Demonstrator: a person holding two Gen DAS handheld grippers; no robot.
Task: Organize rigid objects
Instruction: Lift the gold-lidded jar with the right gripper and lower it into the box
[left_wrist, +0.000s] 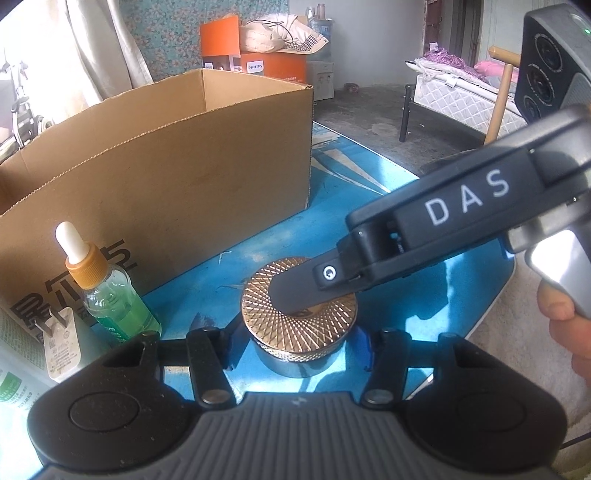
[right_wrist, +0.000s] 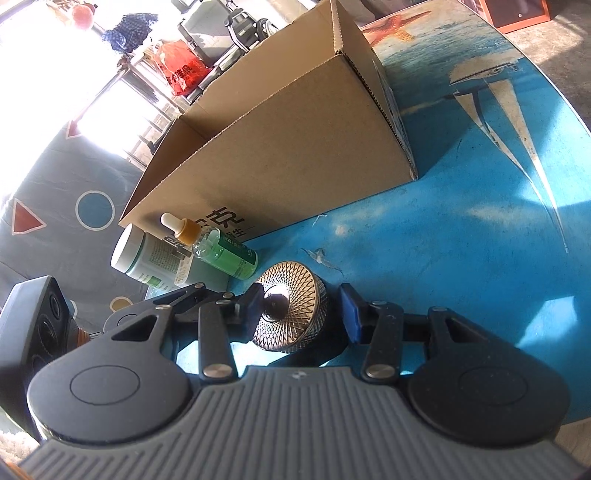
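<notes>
Organizing barely begun: left gripper (left_wrist: 291, 334) and right gripper (right_wrist: 301, 308) both bracketing, jaws parted, grasp uncertain, the round gold-lidded patterned metal tin (left_wrist: 299, 304) sitting near the empty brown cardboard box (left_wrist: 166, 166), green glass dropper bottle (left_wrist: 118, 302) waiting left on the blue table (left_wrist: 369, 184).

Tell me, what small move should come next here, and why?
Probably close the left gripper on the gold-lidded jar: it stands between those fingers with gaps either side, while a right gripper finger rests on its lid.
</notes>
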